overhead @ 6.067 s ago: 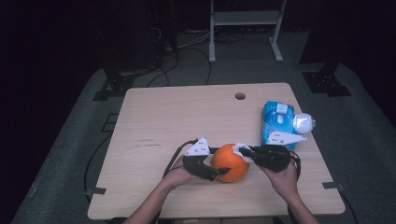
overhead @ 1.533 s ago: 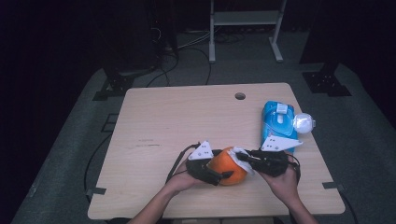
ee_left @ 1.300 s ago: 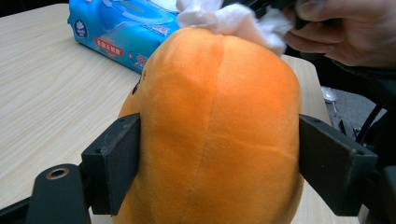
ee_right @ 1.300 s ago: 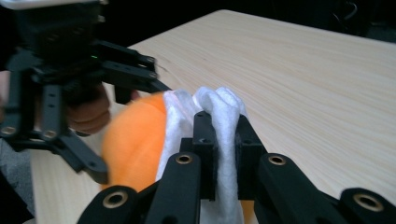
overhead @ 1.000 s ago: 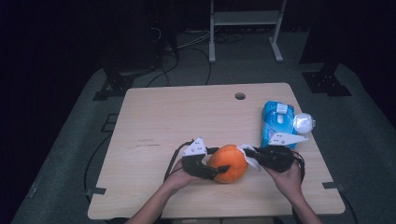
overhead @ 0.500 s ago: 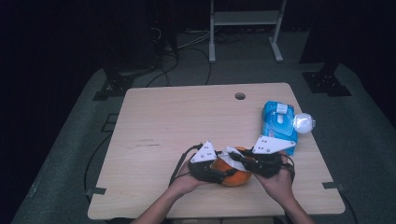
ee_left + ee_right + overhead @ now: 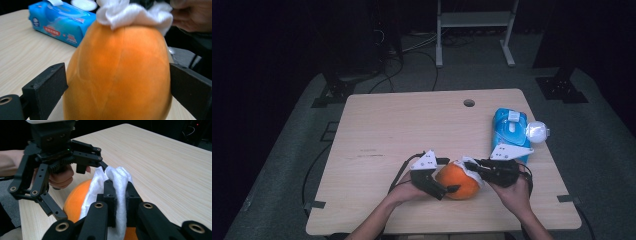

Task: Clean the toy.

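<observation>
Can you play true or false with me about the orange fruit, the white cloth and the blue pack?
1. The right tongs pinch a white cloth. True.
2. The cloth lies flat on the table, away from the fruit. False: it rests against the top of the fruit.
3. The left tongs have a jaw on each side of the fruit. True.
4. The blue pack sits under the fruit. False: it lies apart, farther back on the table.
5. A white round thing sits beside the pack. True.
6. The fruit is green. False: it is orange.
</observation>
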Tool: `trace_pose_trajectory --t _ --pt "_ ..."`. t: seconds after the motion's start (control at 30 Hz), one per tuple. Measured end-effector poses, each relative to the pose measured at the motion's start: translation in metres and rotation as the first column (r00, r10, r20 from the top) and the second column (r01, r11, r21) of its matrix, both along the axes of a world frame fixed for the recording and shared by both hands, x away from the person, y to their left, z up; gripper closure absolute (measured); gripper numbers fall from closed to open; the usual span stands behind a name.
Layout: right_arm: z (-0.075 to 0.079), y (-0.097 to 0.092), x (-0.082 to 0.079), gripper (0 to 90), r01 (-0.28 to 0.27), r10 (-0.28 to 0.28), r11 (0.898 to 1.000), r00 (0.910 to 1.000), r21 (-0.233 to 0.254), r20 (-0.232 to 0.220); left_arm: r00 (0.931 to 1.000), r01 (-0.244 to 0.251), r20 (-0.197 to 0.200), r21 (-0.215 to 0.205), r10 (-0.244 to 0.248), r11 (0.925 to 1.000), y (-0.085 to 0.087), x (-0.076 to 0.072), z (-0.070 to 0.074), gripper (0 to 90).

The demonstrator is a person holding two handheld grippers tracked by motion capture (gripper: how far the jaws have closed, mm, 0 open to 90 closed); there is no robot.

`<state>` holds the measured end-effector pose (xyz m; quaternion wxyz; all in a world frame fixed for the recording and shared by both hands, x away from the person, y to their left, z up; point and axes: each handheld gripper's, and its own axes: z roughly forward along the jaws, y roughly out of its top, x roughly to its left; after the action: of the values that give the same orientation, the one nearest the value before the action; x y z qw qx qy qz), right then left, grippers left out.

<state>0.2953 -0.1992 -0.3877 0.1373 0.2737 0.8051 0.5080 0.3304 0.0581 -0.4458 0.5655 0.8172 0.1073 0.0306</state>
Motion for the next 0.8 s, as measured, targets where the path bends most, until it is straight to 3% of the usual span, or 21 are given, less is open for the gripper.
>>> trace_pose_trajectory --t 0.17,0.37,0.47,0.53,0.57,0.6,0.67,0.8 --pt "-0.001 -0.002 0.001 82.4 0.011 -0.011 1.000 0.9999 0.004 -0.009 0.9989 0.040 -0.024 0.020 -0.040 0.9990 0.007 0.006 -0.007 3.4" --pt "-0.001 -0.001 0.000 82.3 0.008 -0.008 1.000 0.9999 0.003 -0.009 0.9989 0.045 -0.014 0.041 -0.045 0.9981 -0.003 0.003 -0.014 2.8" --pt "-0.001 -0.001 0.000 82.3 0.011 -0.011 1.000 0.9999 0.001 -0.006 0.9994 0.035 -0.001 0.044 -0.035 0.9984 -0.002 0.002 -0.012 15.8" --pt "0.002 -0.001 -0.002 82.4 0.018 -0.018 1.000 0.9998 0.005 0.004 0.9991 0.015 0.039 0.061 -0.018 0.9980 -0.001 -0.002 -0.004 24.5" --pt "0.002 -0.001 -0.002 82.4 0.018 -0.018 1.000 0.9998 0.005 0.004 0.9991 0.015 0.039 0.061 -0.018 0.9980 -0.001 -0.002 -0.004 27.2" --pt "0.007 -0.001 -0.005 82.3 0.017 -0.017 1.000 0.9996 0.019 0.024 0.9973 -0.007 0.073 0.072 0.002 0.9974 -0.001 -0.005 0.002 29.8" --pt "0.012 0.000 -0.008 82.3 -0.004 0.003 0.999 0.9992 0.039 0.041 0.9975 -0.020 0.069 0.059 0.016 0.9980 -0.002 -0.006 0.006 33.2" --pt "0.011 0.002 -0.008 82.4 -0.004 0.002 1.000 0.9986 0.025 0.053 0.9964 -0.034 0.080 0.053 0.030 0.9980 -0.001 -0.007 0.012 34.8"
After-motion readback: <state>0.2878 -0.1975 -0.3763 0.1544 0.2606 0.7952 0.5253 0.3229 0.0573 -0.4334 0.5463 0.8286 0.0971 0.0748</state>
